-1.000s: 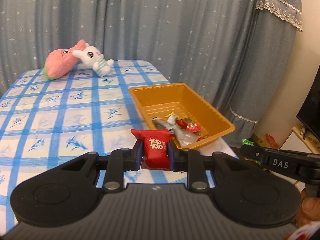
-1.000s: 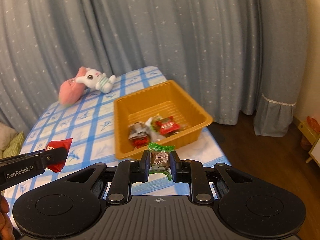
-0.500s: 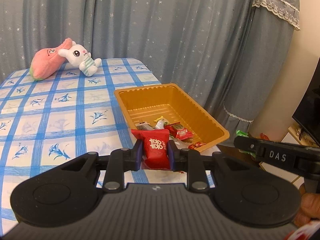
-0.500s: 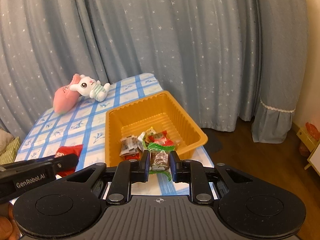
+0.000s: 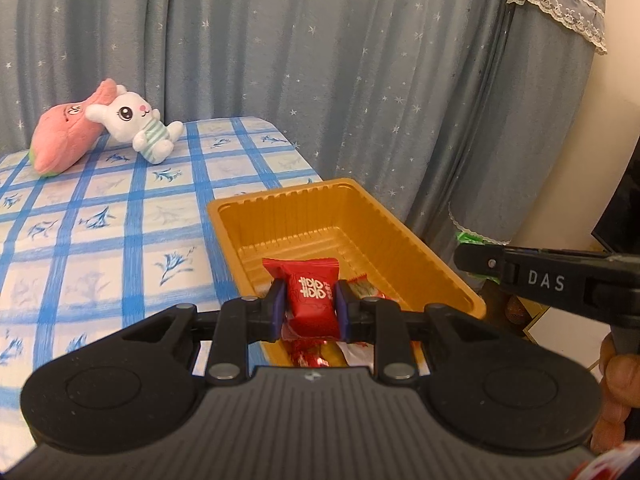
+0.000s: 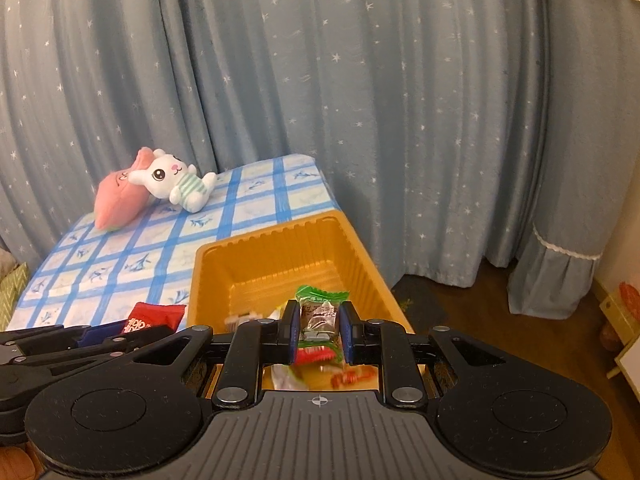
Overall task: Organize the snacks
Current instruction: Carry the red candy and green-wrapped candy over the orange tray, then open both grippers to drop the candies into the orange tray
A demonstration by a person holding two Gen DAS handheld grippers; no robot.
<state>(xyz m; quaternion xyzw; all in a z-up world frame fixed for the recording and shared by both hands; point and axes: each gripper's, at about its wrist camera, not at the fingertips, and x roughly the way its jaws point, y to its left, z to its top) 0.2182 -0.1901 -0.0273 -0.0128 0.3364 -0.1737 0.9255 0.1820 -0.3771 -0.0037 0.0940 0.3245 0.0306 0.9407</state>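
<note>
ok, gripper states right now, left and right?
Left gripper: shut on the red snack, over the orange tray.
Right gripper: shut on the green snack, over the same tray.

Red snack packet (image 5: 311, 300) between left gripper (image 5: 310, 307) pads, over orange tray (image 5: 420, 248)

Tray (image 5: 404, 228) was orange; tablecloth (image 5: 100, 216) blue-checked white with leaf sprigs; curtain (image 5: 320, 60) grey-blue, white-starred; held packet (image 5: 312, 300) red.
</note>
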